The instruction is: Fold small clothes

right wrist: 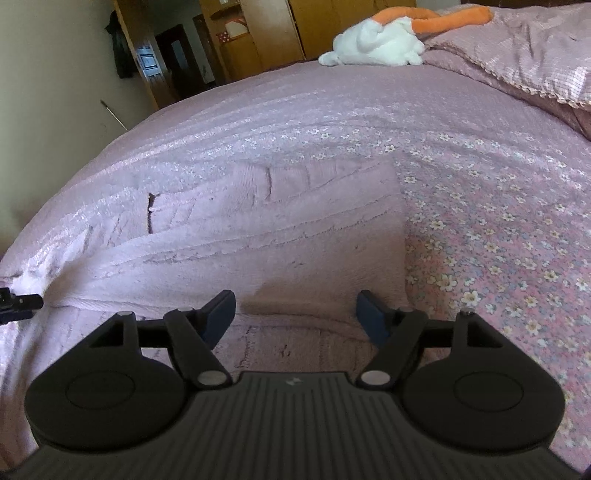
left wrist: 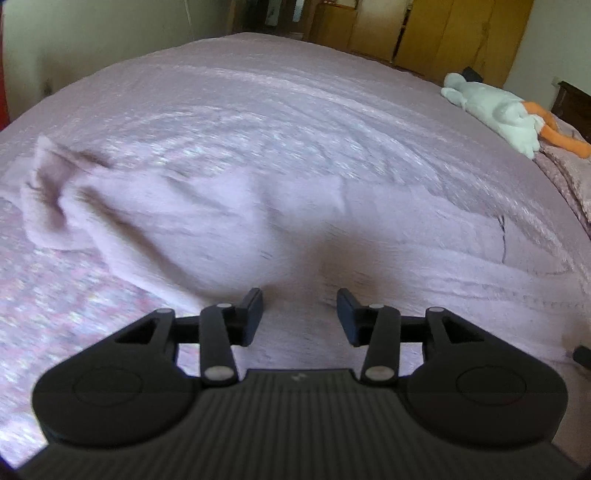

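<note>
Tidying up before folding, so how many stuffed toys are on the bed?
1. A white stuffed toy with orange parts lies at the far side of the bed, by the bunched quilt. Others may sit outside the views.

Both wrist cams sit low, near the bed (left wrist: 295, 110), facing across it; shared: plush toy (right wrist: 376, 40), probably the wardrobes.

Ahead of me a bed (right wrist: 461, 229) spreads wide under a pink flowered cover. A white plush toy (right wrist: 376, 44) with orange limbs lies at its far edge, touching a rumpled checked quilt (right wrist: 535, 55). Yellow wooden wardrobes (left wrist: 454, 33) stand beyond, beside a dark doorway (right wrist: 177, 62).
</note>
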A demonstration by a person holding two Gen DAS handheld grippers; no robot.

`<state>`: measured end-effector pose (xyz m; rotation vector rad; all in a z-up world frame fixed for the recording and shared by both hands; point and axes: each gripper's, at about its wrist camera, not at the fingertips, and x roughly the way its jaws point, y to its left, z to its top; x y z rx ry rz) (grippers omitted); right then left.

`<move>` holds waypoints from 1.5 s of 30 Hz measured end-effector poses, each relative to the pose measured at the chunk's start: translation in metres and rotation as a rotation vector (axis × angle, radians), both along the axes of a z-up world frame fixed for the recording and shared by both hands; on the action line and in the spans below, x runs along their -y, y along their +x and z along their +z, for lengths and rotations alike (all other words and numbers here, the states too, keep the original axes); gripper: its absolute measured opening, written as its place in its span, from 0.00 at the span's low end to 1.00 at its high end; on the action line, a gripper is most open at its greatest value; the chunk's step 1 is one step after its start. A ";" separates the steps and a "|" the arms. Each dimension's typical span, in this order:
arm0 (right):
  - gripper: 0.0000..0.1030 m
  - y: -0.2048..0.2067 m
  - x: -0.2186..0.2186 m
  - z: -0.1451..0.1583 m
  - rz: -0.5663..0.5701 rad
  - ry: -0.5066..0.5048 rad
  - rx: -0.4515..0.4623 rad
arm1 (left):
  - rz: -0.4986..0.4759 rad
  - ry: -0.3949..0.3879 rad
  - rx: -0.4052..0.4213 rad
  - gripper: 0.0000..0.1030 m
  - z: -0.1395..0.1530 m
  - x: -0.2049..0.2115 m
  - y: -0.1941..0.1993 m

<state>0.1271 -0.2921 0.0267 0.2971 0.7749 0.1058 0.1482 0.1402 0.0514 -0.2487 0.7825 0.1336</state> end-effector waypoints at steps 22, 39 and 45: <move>0.88 -0.021 -0.091 0.001 0.092 -0.003 -0.104 | 0.129 0.196 -0.119 0.69 0.018 -0.165 0.034; 1.00 -0.023 -0.115 -0.012 0.143 -0.144 -0.071 | 0.060 0.215 -0.139 0.81 -0.027 -0.186 0.060; 1.00 -0.023 -0.116 -0.014 0.165 -0.170 -0.063 | 0.040 0.192 -0.192 0.83 -0.026 -0.189 0.070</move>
